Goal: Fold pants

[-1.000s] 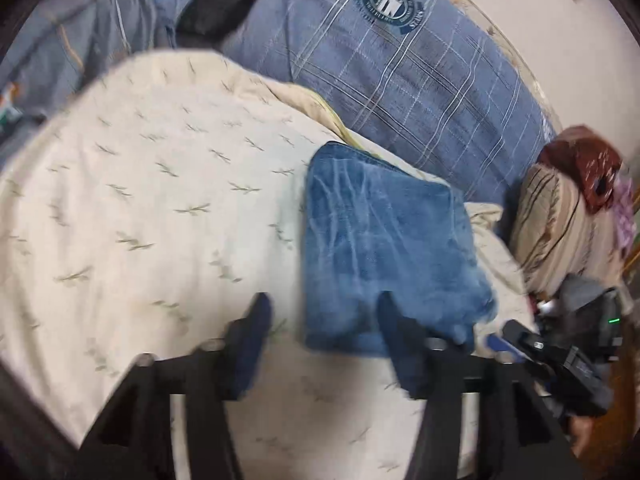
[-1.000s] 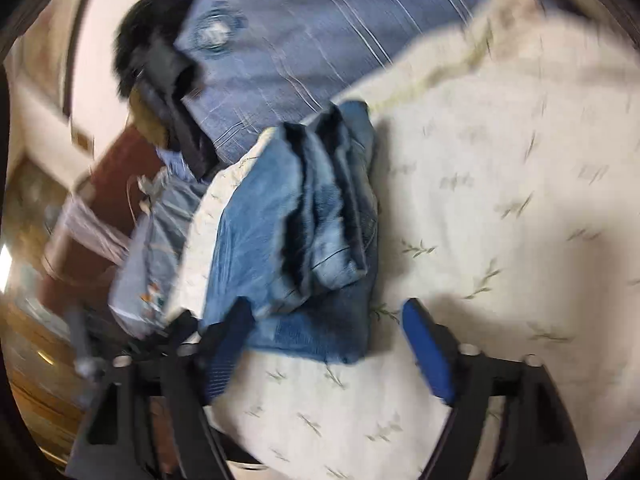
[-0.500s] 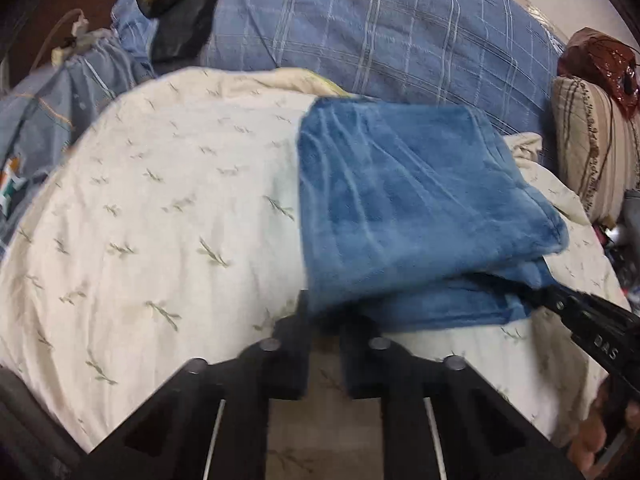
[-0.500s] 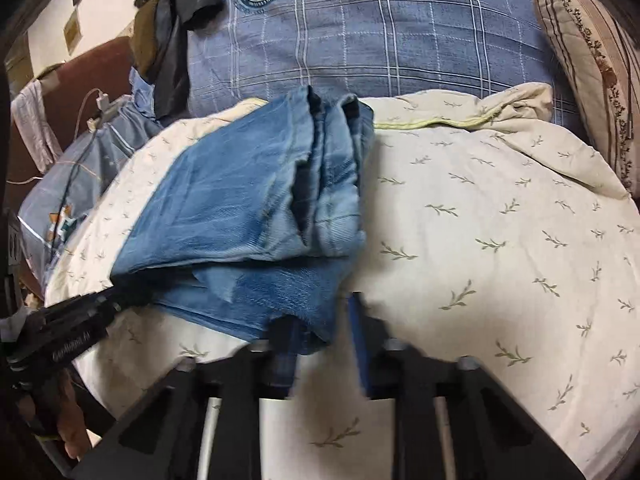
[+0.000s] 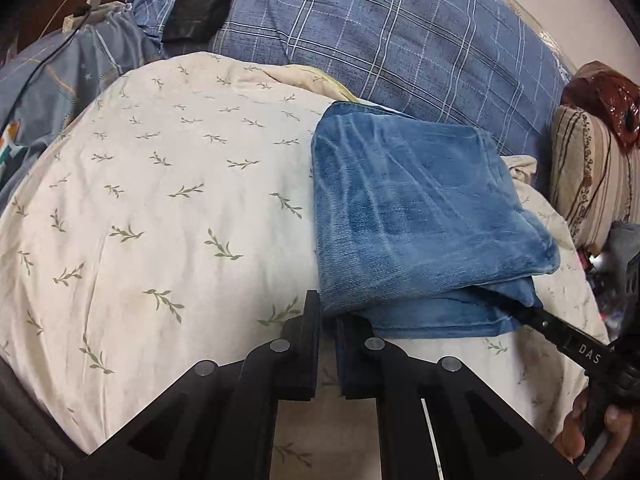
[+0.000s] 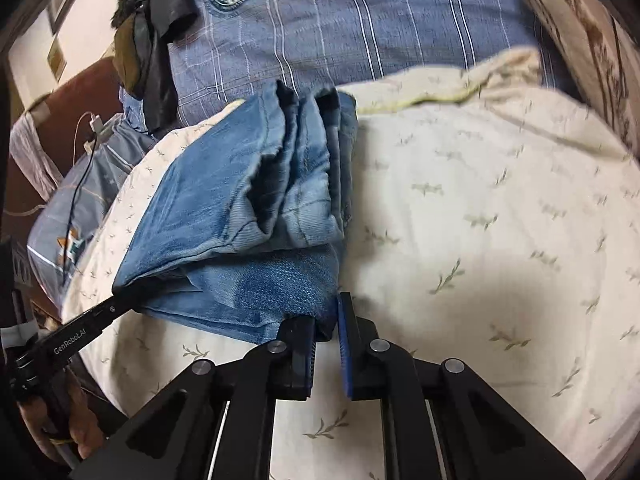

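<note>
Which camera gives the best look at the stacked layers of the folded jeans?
The right wrist view: the folded jeans show their open layered edge there. The left wrist view shows only the smooth top panel and the near hem.

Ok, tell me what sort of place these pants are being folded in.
Most likely a bedroom, on a bed. The folded jeans lie on a cream leaf-print quilt, with a big blue plaid pillow behind and a striped cushion to the side.
</note>
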Demonstrator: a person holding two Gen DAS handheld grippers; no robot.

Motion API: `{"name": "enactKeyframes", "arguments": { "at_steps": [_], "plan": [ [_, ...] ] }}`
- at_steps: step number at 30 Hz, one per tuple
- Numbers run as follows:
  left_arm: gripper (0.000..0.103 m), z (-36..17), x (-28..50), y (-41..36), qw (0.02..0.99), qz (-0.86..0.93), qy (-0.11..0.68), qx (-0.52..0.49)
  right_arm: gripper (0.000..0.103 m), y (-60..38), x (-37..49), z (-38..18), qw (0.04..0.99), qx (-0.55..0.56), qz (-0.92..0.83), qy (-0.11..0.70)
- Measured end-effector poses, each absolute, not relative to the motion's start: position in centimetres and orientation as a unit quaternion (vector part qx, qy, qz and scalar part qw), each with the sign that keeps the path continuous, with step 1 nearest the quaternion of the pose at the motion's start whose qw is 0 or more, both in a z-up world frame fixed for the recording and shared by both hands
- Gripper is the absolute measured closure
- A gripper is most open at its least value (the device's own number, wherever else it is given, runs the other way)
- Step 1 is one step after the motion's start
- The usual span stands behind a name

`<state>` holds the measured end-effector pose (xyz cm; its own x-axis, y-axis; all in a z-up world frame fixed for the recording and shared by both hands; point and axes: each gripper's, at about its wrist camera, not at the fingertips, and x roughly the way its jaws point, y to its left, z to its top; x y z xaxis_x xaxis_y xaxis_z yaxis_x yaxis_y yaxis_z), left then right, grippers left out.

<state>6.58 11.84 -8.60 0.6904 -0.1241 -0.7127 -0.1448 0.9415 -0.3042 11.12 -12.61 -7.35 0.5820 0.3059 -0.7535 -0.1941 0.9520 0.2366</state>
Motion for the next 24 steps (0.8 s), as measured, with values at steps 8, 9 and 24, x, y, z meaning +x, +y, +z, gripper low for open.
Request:
{"name": "enactKeyframes", "arguments": {
  "at_steps": [8,9,24],
  "plan": [
    [0.094,-7.4,6.0,10.1,0.917,0.027,0.383,-0.108,0.07,-12.9,10.7,-7.1,0.89,0.072,0.145,0.426],
    [0.094,-7.4,6.0,10.2,0.917,0.026,0.384,-0.109,0.07,-12.7,10.7,-7.2,0.889,0.07,0.148,0.428],
    [0.07,-7.4,7.3,10.7,0.918,0.032,0.383,-0.1,0.061,-13.0,10.7,-7.9,0.898,0.094,0.128,0.41]
  ]
}}
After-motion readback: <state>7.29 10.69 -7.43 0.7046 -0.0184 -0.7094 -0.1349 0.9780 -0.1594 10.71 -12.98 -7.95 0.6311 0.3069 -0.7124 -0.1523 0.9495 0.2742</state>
